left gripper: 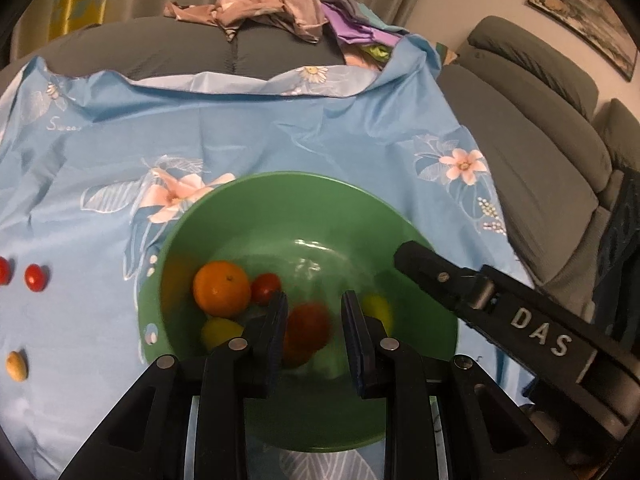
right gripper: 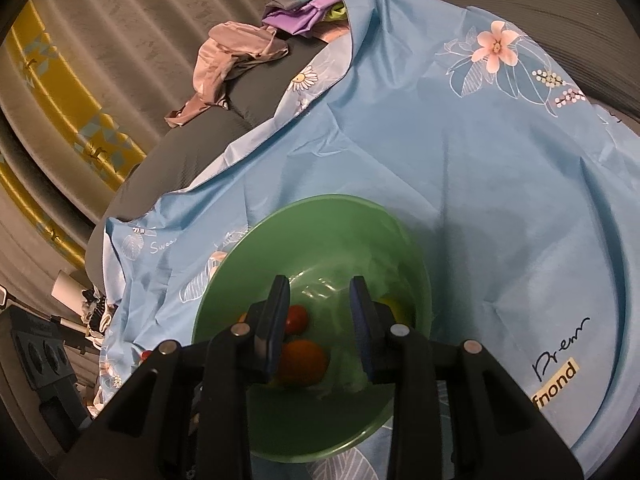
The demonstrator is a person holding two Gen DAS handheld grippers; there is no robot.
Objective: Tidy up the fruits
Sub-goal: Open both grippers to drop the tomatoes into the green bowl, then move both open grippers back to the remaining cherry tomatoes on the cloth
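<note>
A green bowl [left gripper: 304,196] sits on a blue flowered cloth [left gripper: 280,136]. It holds an orange [left gripper: 221,289], a small red tomato [left gripper: 265,288], a blurred red-orange fruit [left gripper: 306,330] and two yellow fruits [left gripper: 219,332]. My left gripper [left gripper: 314,320] hangs open over the bowl, with the blurred fruit below its gap. My right gripper [right gripper: 319,308] is open over the same bowl [right gripper: 320,216]; a red tomato [right gripper: 297,318] and an orange fruit [right gripper: 302,362] show below it. The right gripper's body [left gripper: 516,320] reaches in from the right.
Two red tomatoes [left gripper: 35,277] and a pale oval fruit [left gripper: 17,366] lie on the cloth at the far left. A grey sofa [left gripper: 532,128] stands to the right. Crumpled clothes [left gripper: 260,0] lie on a dark cushion behind the cloth.
</note>
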